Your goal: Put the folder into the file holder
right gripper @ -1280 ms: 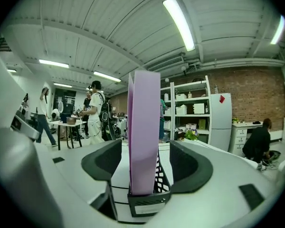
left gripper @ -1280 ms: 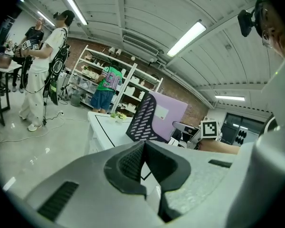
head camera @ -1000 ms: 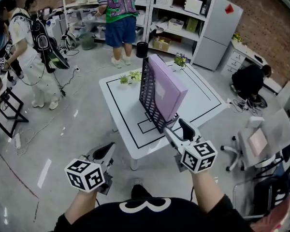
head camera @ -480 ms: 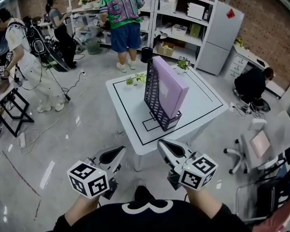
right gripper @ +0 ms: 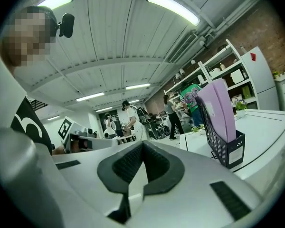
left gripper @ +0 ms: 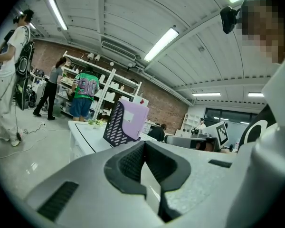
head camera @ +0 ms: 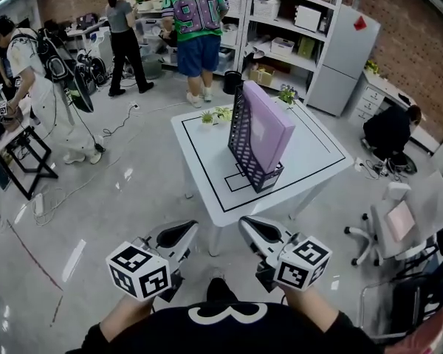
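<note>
Plainly lilac folder (head camera: 272,127), upright, black slotted holder (head camera: 241,140)

Bright even indoor light, ceiling tube lights (right gripper: 173,6), glare streaks on glossy floor (head camera: 74,260), strong fisheye bending at edges, dark vignetted corners

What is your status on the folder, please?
Both shut, empty: left gripper, right gripper, short of table. Purple folder stands in file holder. Nothing in the way.

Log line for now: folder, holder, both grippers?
folder: upright in file holder on table | left gripper: jaws shut, empty | right gripper: jaws shut, empty | both short of table
</note>
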`<state>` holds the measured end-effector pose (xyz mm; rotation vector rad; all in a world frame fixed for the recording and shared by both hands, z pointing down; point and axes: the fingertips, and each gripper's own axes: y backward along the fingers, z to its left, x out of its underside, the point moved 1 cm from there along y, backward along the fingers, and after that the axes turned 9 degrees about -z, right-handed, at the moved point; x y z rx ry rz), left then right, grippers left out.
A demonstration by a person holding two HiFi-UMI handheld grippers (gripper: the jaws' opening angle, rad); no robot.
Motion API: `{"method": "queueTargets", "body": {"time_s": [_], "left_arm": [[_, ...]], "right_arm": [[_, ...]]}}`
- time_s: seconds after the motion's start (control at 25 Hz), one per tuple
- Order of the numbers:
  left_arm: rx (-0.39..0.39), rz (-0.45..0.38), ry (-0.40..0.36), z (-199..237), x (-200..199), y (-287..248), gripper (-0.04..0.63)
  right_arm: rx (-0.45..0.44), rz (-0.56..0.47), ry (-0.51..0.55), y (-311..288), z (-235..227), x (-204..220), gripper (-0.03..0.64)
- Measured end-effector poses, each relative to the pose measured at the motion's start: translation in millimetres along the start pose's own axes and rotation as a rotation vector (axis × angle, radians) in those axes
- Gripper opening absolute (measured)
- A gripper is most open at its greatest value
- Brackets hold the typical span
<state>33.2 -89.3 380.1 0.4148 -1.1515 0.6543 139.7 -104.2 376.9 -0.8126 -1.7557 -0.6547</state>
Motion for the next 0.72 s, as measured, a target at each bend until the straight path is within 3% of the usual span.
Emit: {"method": "queueTargets", "body": {"time_s": [0.72], "left_arm": [[-0.03,0.015,-0.015,-1,7,-12,0.006]], "right_arm": [[-0.015,0.014,-0.016,4,-14,5,0.003]]}}
